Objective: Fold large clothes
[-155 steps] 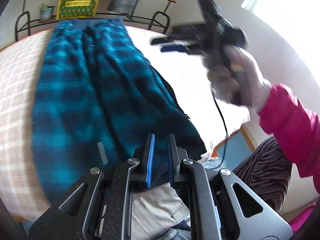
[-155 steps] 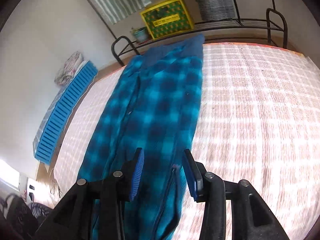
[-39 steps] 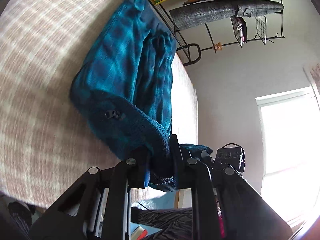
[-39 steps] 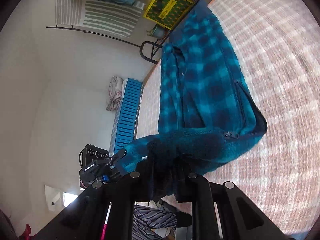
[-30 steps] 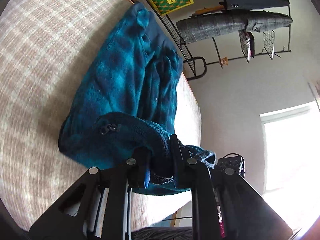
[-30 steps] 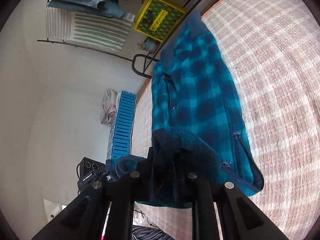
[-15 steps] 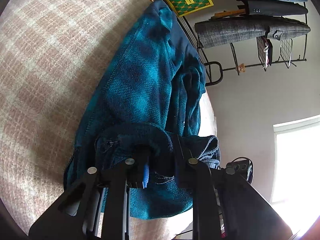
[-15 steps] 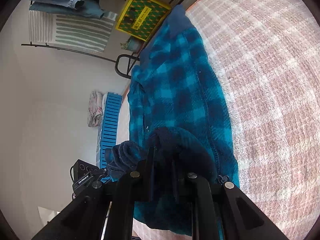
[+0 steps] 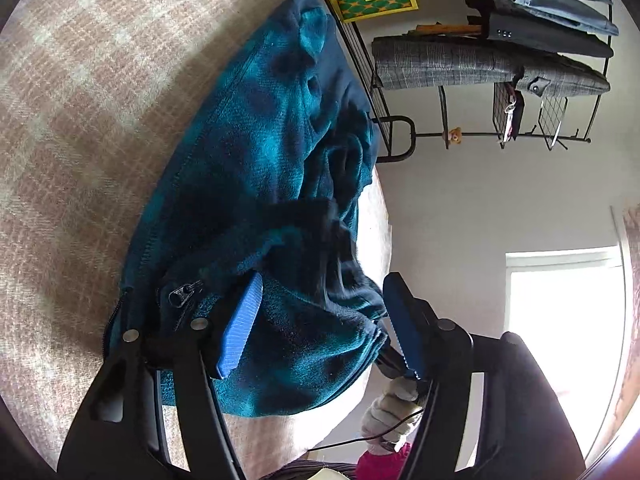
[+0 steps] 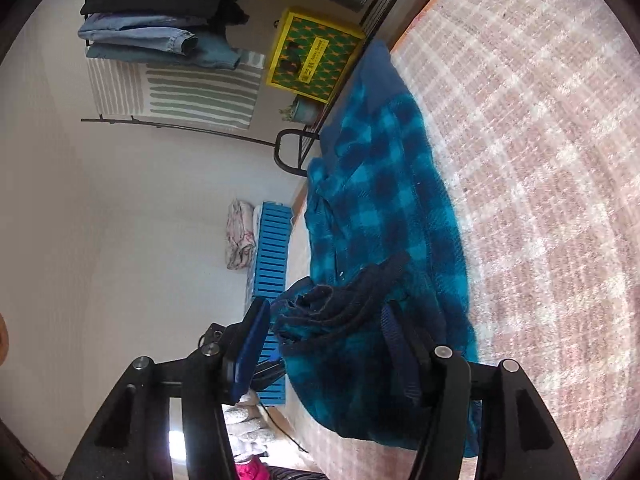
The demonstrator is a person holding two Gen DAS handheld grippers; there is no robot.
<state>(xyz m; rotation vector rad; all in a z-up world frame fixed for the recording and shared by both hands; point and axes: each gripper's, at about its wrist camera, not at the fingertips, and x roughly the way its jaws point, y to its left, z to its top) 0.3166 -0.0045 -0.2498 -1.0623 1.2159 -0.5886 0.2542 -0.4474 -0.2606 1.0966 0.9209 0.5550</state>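
A teal and navy plaid fleece garment (image 9: 256, 168) lies folded over itself on a pink checked bed cover (image 9: 80, 120). Its dark hem end lies bunched on top of the lower layer, near me. My left gripper (image 9: 320, 320) is open, its jaws spread on either side of the bunched hem with a zipper pull (image 9: 180, 292) beside the left jaw. In the right wrist view the same garment (image 10: 384, 208) shows, and my right gripper (image 10: 324, 344) is open around the dark hem (image 10: 340, 300).
A black metal rack (image 9: 500, 72) with folded and hanging clothes stands past the bed's far end, with a yellow-green box (image 10: 308, 56) and a small potted plant (image 10: 300, 110). A blue slatted panel (image 10: 272, 248) lies on the floor beside the bed.
Both grippers carried the hem end forward over the garment, then opened and let it go. The hem now lies on the lower layer.
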